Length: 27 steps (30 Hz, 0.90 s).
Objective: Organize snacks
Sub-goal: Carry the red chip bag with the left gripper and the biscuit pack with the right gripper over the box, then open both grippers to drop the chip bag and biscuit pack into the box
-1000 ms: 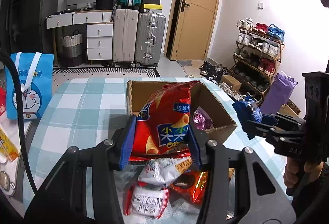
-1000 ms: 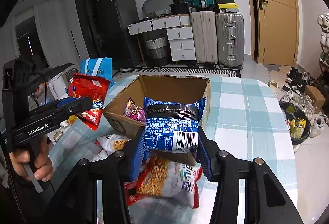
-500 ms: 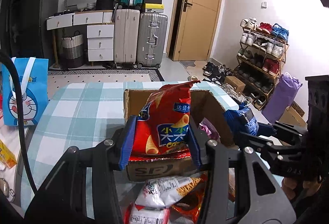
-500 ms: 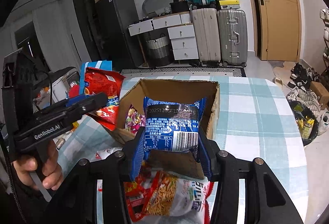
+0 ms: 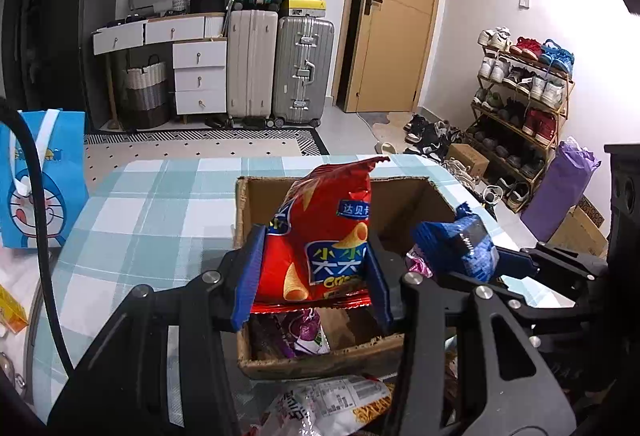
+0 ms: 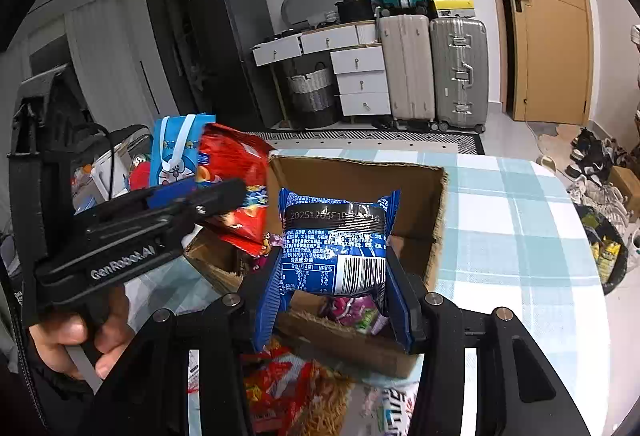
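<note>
Checked cloth covers the table (image 5: 160, 204). On it sits my open cardboard box (image 5: 320, 360), with a few purple-wrapped snacks already inside. My left gripper (image 5: 312, 276) has its fingers clamped on a red chip bag (image 5: 324, 236), my right gripper (image 6: 334, 276) on a blue snack packet (image 6: 336, 236), both above the box. More packets (image 6: 288, 392) lie loose in front, not yet boxed.

Your left gripper (image 5: 312, 276) holds the chip bag (image 5: 324, 236) over the cardboard box (image 5: 320, 360), your right gripper (image 6: 334, 296) holds the barcode packet (image 6: 334, 240) beside it, over the same box. Inside the box lie small wrapped sweets (image 6: 352, 312). More snack packets (image 5: 332, 404) lie on the table (image 5: 160, 204) before the box. Left of it stands the cartoon bag (image 5: 36, 176); suitcases (image 5: 280, 68) stand behind, against the wall.
</note>
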Motion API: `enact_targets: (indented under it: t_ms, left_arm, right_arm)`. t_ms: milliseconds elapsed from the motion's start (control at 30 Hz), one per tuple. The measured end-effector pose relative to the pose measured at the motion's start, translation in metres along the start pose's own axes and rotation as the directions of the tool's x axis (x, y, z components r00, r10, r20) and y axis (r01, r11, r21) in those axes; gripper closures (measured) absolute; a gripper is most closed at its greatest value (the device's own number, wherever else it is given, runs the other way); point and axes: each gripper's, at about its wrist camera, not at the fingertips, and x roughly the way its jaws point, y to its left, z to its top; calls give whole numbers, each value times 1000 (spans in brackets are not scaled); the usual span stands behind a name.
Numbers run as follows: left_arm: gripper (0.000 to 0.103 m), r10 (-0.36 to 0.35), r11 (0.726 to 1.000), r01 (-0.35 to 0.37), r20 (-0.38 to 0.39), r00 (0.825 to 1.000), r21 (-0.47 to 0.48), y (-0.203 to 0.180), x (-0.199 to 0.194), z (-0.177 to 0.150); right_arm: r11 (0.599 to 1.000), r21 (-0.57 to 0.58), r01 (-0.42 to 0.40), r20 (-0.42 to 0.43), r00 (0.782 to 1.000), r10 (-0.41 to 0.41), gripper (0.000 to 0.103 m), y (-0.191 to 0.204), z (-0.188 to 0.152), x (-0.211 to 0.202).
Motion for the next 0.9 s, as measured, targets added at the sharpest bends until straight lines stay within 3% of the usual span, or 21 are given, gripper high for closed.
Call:
enact_targets:
  t_ms: [433, 600, 700, 833, 900]
  left_arm:
    - [59, 42, 999, -41, -33, 999, 31, -1, 46, -9]
    - [59, 17, 1000, -16, -53, 998, 24, 2, 54, -9]
    - [58, 11, 1000, -10, -43, 999, 19, 6, 50, -7]
    - [27, 13, 1000, -13, -31, 999, 1, 14, 36, -7]
    - [19, 18, 1000, -18, -10, 1000, 3, 16, 25, -9]
  right_arm:
    - [999, 16, 40, -29, 999, -39, 56, -7, 8, 36]
    - [999, 9, 49, -32, 998, -49, 55, -10, 10, 40]
    - [998, -5, 60, -9, 998, -60, 50, -8, 10, 34]
    - [997, -21, 73, 34, 997, -72, 45, -8, 8, 21]
    - [998, -16, 65, 28, 998, -65, 30, -12, 5, 15]
